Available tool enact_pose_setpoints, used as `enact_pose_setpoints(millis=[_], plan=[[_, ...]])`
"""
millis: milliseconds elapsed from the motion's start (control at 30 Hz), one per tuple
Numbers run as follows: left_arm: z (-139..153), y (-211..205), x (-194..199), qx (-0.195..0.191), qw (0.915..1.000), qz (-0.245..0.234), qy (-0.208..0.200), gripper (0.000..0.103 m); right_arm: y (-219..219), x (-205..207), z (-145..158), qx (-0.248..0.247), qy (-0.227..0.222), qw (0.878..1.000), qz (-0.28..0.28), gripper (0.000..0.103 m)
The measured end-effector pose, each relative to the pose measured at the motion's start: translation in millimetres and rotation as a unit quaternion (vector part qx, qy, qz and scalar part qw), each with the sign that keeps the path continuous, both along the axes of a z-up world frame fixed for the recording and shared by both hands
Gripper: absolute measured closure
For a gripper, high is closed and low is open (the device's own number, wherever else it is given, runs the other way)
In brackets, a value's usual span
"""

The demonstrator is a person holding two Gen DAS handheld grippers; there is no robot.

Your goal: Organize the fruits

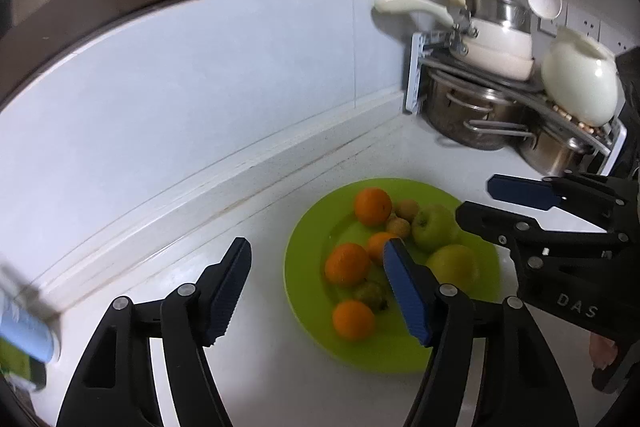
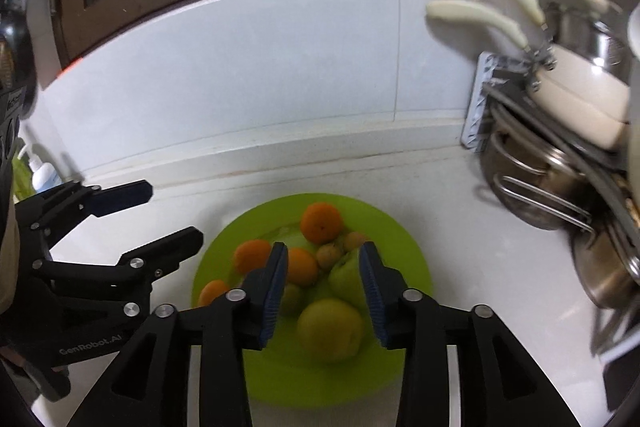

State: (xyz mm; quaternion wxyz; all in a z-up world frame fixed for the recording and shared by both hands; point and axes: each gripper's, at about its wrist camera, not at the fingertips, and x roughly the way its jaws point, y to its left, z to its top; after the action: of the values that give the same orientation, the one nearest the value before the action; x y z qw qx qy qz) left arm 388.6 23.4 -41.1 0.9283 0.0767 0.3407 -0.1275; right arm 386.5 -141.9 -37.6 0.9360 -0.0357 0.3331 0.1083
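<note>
A lime-green plate sits on the white counter and holds several oranges, two green apples and a few small brownish fruits. My left gripper is open and empty, above the plate's left edge. My right gripper is open and empty, above the plate, with a yellow-green apple below the gap between its fingers. The second green apple lies just beyond. Each gripper shows in the other's view: the right one and the left one.
A dish rack with steel pots, cream pans and a white jug stands at the back right. A tiled wall and ledge run behind the plate. A soap bottle stands far left.
</note>
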Motion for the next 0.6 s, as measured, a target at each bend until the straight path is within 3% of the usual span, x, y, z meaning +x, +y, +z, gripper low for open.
enact_pose_setpoints(millis=[200,367,467,600], plan=[[19,10,-46,-0.011,0.9992,0.026,-0.028,0.020,-1,-46,17,-0.001,-0.032,0.999,-0.016,0.044],[29,19,-86,-0.019,0.9980,0.035,-0.050,0.011,2,-89,27,-0.009,-0.053,0.998,-0.039,0.043],[33,23,-110,-0.024,0.9974,0.035,-0.058,0.006,7,-119,29,-0.007,-0.065,0.996,-0.056,0.035],[37,29,-141,-0.025,0.9971,0.026,-0.068,0.002,13,-157,30,-0.011,-0.075,0.994,-0.077,0.033]])
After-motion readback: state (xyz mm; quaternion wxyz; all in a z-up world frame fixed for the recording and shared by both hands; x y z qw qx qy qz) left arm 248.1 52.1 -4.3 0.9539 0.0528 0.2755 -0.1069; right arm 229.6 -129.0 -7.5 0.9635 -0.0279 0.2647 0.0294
